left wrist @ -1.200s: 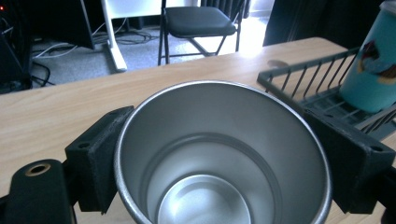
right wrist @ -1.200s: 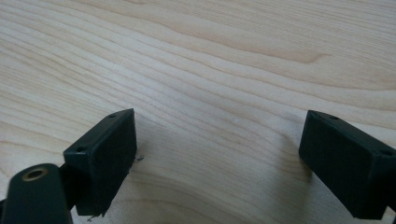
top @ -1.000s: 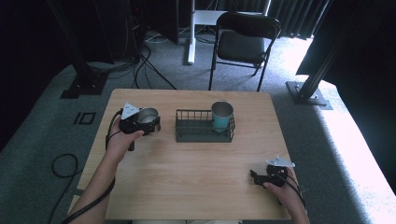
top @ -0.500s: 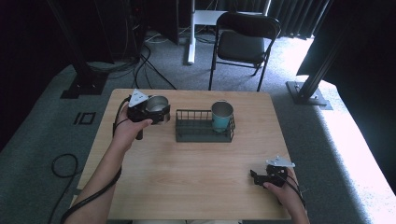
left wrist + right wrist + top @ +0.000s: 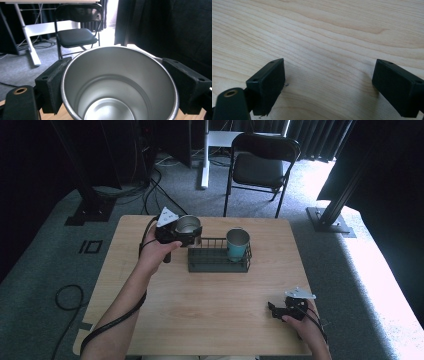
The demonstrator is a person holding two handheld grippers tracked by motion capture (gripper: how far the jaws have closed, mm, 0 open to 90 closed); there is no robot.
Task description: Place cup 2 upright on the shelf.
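Currently the left gripper [image 5: 186,231] pinches a bare steel cup [image 5: 188,224] between its two black jaws, one jaw on each side of the wall; the cup is upright, mouth up, held above the far left part of the wooden surface [image 5: 210,295], just beside the left end of the black wire rack [image 5: 218,260]. In the left gripper view the cup [image 5: 119,83] is empty and its rim sits between both pads. A second cup, teal-sided [image 5: 237,243], stands upright inside the right end of the rack. The right gripper [image 5: 280,310] rests low at the near right of the surface, jaws spread apart and holding nothing; the right gripper view shows bare wood grain between them. Risks, as judged: the grip is on a smooth round wall, so the cup could slip or rotate if the hand tilts; if it is brought toward the rack, its base could catch the rack's top wire and shove the light rack, or knock the teal cup. Count: two cups, one rack, two grippers, one folding chair [image 5: 262,167] beyond the surface.
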